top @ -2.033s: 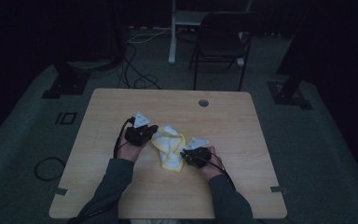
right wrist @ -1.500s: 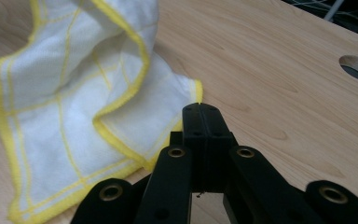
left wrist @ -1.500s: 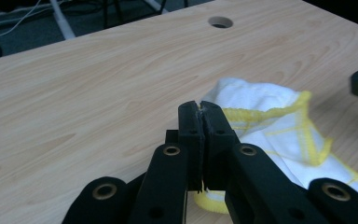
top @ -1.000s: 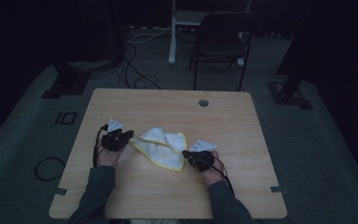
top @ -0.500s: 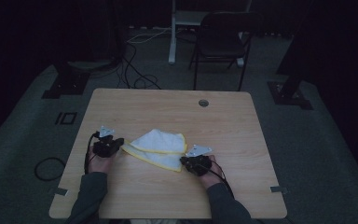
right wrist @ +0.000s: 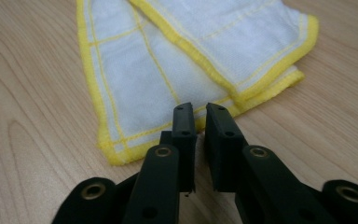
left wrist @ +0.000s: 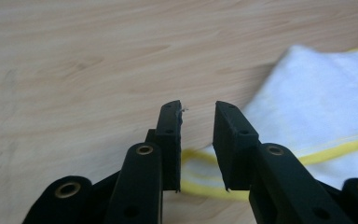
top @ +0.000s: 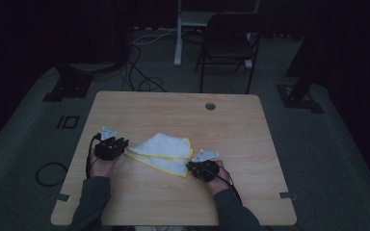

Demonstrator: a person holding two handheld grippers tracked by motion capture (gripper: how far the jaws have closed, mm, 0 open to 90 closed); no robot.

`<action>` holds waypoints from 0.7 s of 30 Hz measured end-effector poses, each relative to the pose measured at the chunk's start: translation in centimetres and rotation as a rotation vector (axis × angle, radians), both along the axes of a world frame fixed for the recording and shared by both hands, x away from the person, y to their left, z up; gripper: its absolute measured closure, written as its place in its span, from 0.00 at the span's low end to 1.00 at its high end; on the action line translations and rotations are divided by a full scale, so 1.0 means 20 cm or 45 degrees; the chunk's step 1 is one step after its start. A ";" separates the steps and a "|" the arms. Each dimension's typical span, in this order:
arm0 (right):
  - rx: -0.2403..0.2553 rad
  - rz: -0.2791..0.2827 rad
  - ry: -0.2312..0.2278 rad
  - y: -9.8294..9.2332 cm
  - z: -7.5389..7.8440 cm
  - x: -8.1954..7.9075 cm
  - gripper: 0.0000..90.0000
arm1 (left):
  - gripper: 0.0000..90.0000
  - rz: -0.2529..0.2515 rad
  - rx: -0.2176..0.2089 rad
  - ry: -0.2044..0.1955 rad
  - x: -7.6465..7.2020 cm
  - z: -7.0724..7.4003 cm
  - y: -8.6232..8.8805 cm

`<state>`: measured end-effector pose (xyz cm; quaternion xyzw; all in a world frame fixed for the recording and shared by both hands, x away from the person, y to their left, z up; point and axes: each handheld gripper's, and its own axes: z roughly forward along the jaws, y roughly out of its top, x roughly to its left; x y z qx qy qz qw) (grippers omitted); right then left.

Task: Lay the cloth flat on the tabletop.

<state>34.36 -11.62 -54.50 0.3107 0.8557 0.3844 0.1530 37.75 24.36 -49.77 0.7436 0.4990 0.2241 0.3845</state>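
Observation:
A white cloth with a yellow border [top: 161,151] lies folded flat on the wooden table [top: 173,106]. My left gripper [top: 124,147] rests at the cloth's left corner. In the left gripper view its jaws [left wrist: 198,109] have just been opening and stand apart with nothing between them, while the cloth [left wrist: 317,107] lies just beyond and under them. My right gripper [top: 190,166] sits at the cloth's near right corner. Its jaws [right wrist: 201,112] have just been opening to a narrow gap, empty, right at the yellow hem of the cloth [right wrist: 168,60].
A round cable hole [top: 210,105] sits near the table's far edge. Behind the table stand a dark chair [top: 226,45] and a white post [top: 178,33]. Cables [top: 48,173] lie on the floor at the left, with stand bases [top: 70,89] at both sides.
The hands drew apart from the bunched cloth in the middle, spreading it flat; the left gripper went far left. Both grippers have since let go of the cloth's corners.

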 end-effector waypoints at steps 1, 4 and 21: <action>0.006 -0.004 -0.004 0.00 0.00 0.00 0.90 | 0.79 0.000 0.000 0.000 0.00 0.00 0.00; 0.032 -0.020 -0.016 0.00 0.02 -0.02 0.84 | 0.78 -0.099 0.018 -0.033 -0.01 0.03 -0.11; 0.011 -0.028 -0.033 0.09 -0.01 -0.12 0.69 | 0.74 -0.468 0.119 -0.057 0.01 0.00 -0.63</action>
